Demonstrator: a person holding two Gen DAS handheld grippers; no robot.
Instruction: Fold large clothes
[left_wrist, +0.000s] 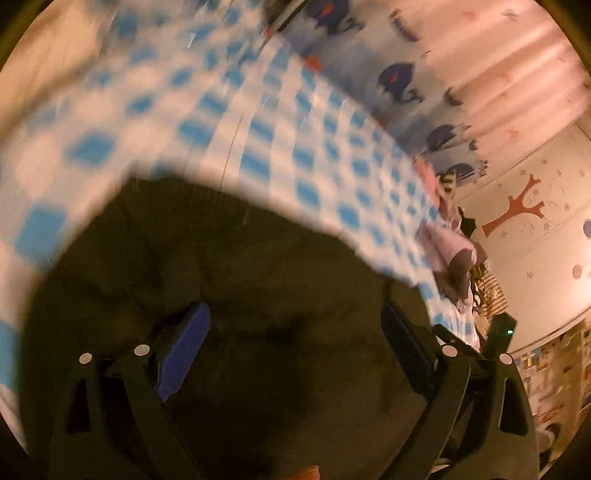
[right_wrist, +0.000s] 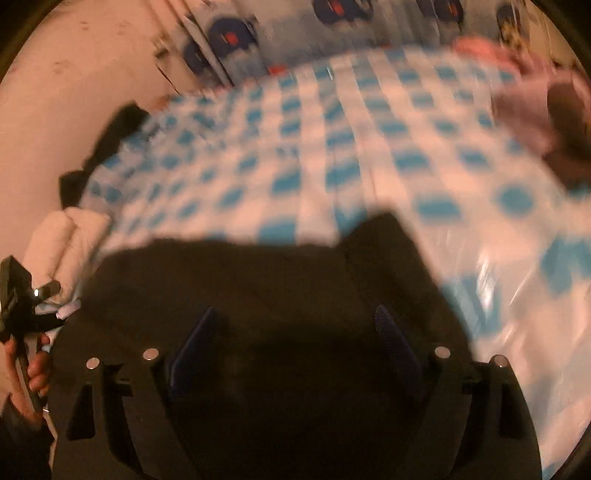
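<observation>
Left wrist view first: the left gripper (left_wrist: 295, 350) hangs with its jaws spread wide and nothing between them, right over a dark garment (left_wrist: 229, 258) lying on the blue-and-white checked sheet (left_wrist: 280, 140). From where it lies, bunched and creased, I'd say the garment has been set down or partly folded; how many folds are done I cannot tell through the blur. Beyond the garment, at the sheet's far edge, sits a heap of pink clothes (left_wrist: 448, 251), clear of the work. Right wrist view: the right gripper (right_wrist: 295, 354) is likewise open and empty above the same dark garment (right_wrist: 258, 280), whose far edge ends in a raised corner. Left of the garment a hand (right_wrist: 35, 369) grips the other tool, with rolled white cloth (right_wrist: 70, 236) behind it. Nothing seems to block the garment itself.
</observation>
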